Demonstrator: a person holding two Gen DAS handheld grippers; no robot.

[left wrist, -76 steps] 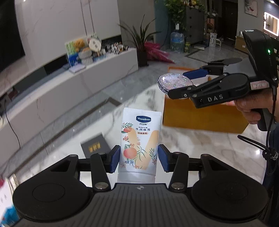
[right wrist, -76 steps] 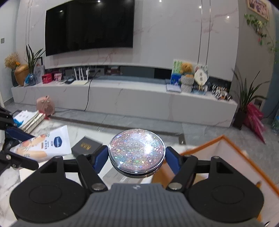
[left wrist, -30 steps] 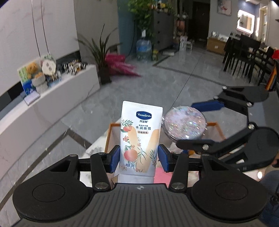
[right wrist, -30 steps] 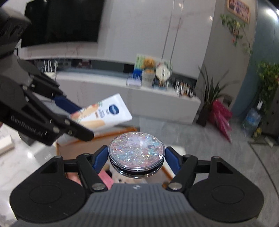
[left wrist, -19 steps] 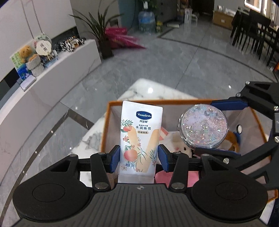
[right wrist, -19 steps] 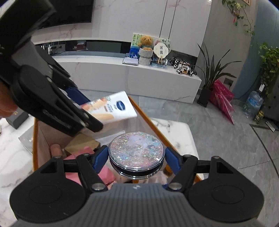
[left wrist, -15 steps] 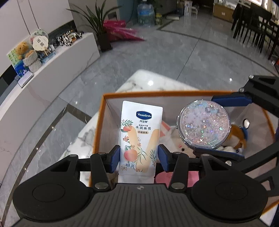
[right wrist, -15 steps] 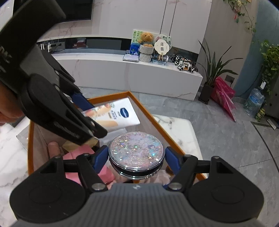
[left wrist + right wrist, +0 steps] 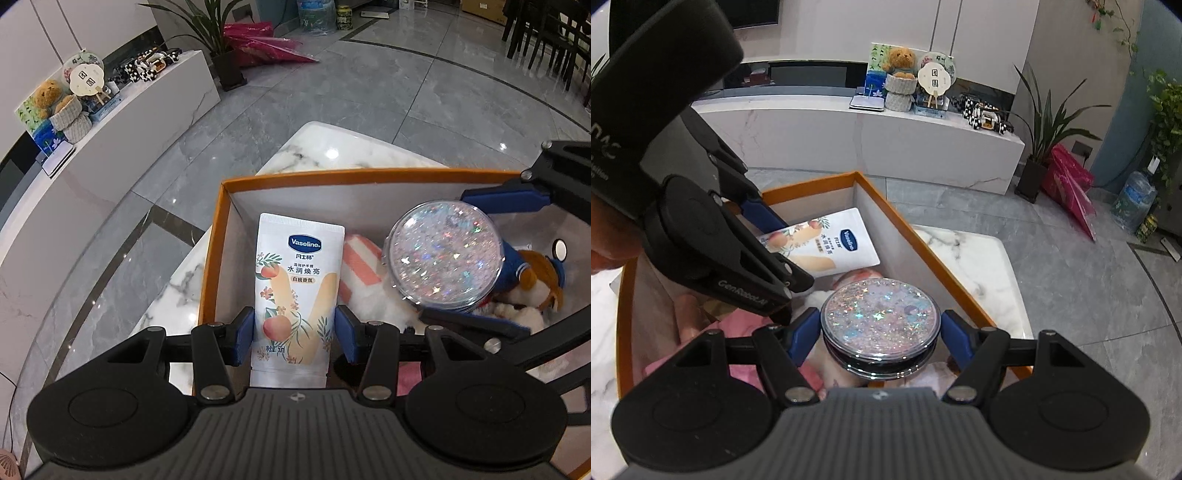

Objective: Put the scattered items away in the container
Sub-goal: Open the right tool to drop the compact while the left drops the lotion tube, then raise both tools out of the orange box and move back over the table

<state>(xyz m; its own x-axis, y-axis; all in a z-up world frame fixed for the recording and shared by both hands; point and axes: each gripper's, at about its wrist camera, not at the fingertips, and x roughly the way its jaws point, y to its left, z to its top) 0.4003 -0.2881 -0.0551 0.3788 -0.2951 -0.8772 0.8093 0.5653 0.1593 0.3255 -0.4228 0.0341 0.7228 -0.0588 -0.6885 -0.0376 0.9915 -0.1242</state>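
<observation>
My left gripper (image 9: pixel 294 334) is shut on a white Vaseline hand-cream tube (image 9: pixel 295 291), held upright over the left part of the orange-rimmed box (image 9: pixel 332 176). The tube (image 9: pixel 827 245) also shows in the right wrist view, clamped in the left gripper (image 9: pixel 775 254). My right gripper (image 9: pixel 880 334) is shut on a round glitter compact (image 9: pixel 880 319), which hangs over the box's (image 9: pixel 897 218) inside. The same compact (image 9: pixel 443 260) appears right of the tube in the left wrist view, between the right gripper's blue pads (image 9: pixel 506 195).
Inside the box lie a pink-and-white striped cloth (image 9: pixel 360 266), a plush toy in blue (image 9: pixel 532 280) and pink fabric (image 9: pixel 738 332). The box stands on a white marble table (image 9: pixel 332 147) whose edge drops to grey floor. A white console (image 9: pixel 868 140) stands beyond.
Both grippers have come down and forward over the box with their items, from above the table to within its rim. Neither grip has altered.
</observation>
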